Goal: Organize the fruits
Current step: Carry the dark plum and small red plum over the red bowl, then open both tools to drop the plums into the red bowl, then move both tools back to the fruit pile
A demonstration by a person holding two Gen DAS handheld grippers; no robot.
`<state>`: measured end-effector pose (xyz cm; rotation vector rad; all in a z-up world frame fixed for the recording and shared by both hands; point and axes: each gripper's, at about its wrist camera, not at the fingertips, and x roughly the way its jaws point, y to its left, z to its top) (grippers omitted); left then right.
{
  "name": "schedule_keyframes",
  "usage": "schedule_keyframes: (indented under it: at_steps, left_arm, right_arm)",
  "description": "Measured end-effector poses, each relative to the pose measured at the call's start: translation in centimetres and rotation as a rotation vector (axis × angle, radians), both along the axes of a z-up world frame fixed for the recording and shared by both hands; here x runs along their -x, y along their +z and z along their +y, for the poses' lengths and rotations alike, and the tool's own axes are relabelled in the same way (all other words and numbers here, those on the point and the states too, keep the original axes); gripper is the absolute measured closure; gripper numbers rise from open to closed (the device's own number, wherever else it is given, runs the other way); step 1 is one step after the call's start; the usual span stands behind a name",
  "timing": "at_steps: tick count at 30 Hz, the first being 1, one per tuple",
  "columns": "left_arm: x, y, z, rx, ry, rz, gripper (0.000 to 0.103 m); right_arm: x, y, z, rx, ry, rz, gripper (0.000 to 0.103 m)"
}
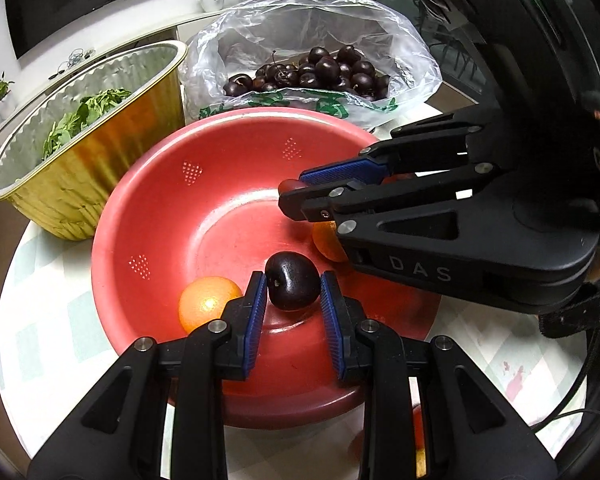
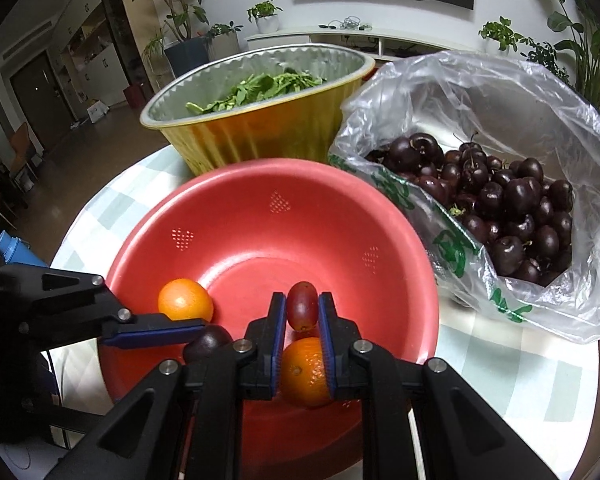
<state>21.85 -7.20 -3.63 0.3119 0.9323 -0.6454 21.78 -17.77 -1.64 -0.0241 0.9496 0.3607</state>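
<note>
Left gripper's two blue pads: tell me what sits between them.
A dark cherry sits between the left gripper's pads, clamped over the red colander. The left wrist view shows it best; in the right wrist view it is partly hidden.

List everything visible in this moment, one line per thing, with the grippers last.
Colander: one, red, centre of table.
Oranges: two, orange, inside the colander.
Dark cherry: one, near-black, in the left gripper over the colander.
Reddish fruit: one, small, oval, in the right gripper.
Plastic bag: one, clear, right of the colander, full of dark cherries.
Foil tub: one, gold, behind the colander, holding green leaves.
Table: one, pale checked top.
Left gripper: shut on the cherry.
Right gripper: shut on the reddish fruit.
</note>
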Motion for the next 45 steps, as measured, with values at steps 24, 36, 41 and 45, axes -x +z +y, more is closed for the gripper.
schedule_keyframes:
  at_steps: [24, 36, 41, 45]
  left_arm:
    - [4.2, 3.7, 1.9, 0.077, 0.024, -0.055, 0.023]
    - [13.1, 4.7, 8.5, 0.131, 0.050, -0.042, 0.011]
    - [16.8, 3.7, 9.6, 0.140, 0.065, -0.016, 0.011]
    - [19.2, 2.6, 9.5, 0.127, 0.065, -0.002, 0.011]
  right_arm:
    - [3.4, 2.9, -1.1, -0.011, -0.018, -0.076, 0.062]
    - [17.3, 3.4, -2.9, -0.183, -0.032, -0.114, 0.053]
    - [21.6, 1.4, -0.9, -0.185, -0.008, -0.078, 0.053]
    - [22.8, -0.1, 0.9, -0.173, 0.021, -0.035, 0.053]
